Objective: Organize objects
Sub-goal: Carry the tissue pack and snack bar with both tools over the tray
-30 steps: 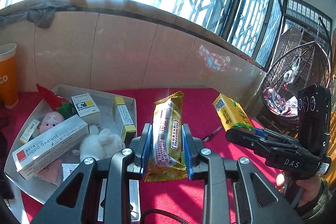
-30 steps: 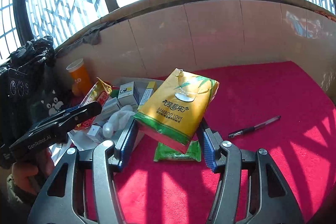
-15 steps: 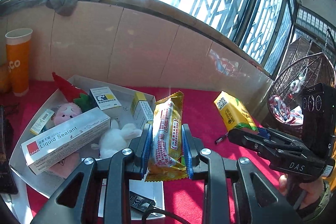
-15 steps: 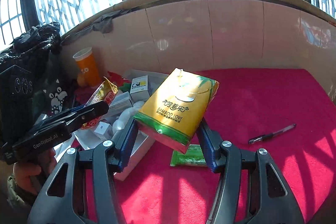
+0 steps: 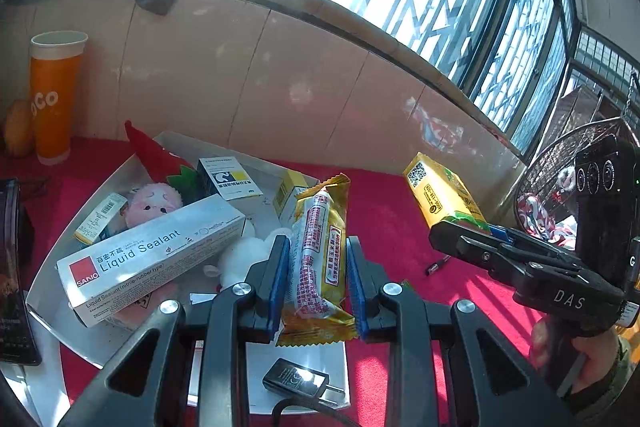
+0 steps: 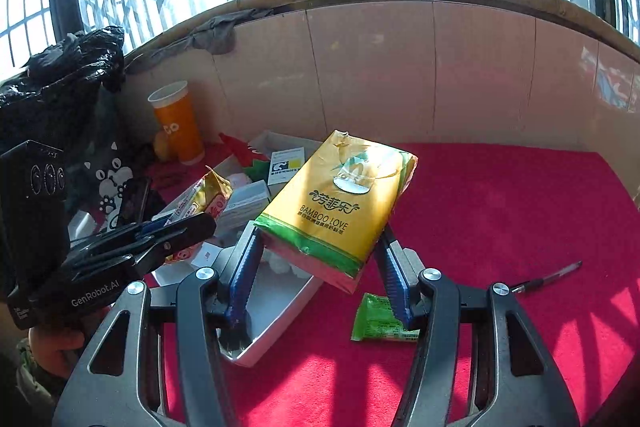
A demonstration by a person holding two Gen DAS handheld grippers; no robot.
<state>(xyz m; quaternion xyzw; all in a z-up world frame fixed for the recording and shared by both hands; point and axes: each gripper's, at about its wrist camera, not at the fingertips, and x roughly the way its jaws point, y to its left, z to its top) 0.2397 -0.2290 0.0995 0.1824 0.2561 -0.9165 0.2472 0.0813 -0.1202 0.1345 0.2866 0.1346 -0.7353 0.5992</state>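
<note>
My left gripper (image 5: pixel 316 259) is shut on a yellow snack packet (image 5: pixel 320 251) and holds it above the front edge of the white tray (image 5: pixel 192 147). My right gripper (image 6: pixel 320 259) is shut on a yellow tissue pack (image 6: pixel 340 207) and holds it above the tray's right edge (image 6: pixel 280 323). The tissue pack also shows in the left wrist view (image 5: pixel 440 191), and the snack packet in the right wrist view (image 6: pixel 204 199). The tray holds a Liquid Sealant box (image 5: pixel 148 251), small boxes, a pink plush (image 5: pixel 154 201) and a white plush.
An orange cup (image 5: pixel 54 95) stands at the back left by the tiled wall. A green packet (image 6: pixel 380 319) and a pen (image 6: pixel 548 277) lie on the red cloth right of the tray. A black adapter (image 5: pixel 296 377) lies in the tray's front. A black bag (image 6: pixel 60 87) stands left.
Both grippers have moved left toward the tray with their packets still held. The tray and orange cup now sit nearer the middle of each view.
</note>
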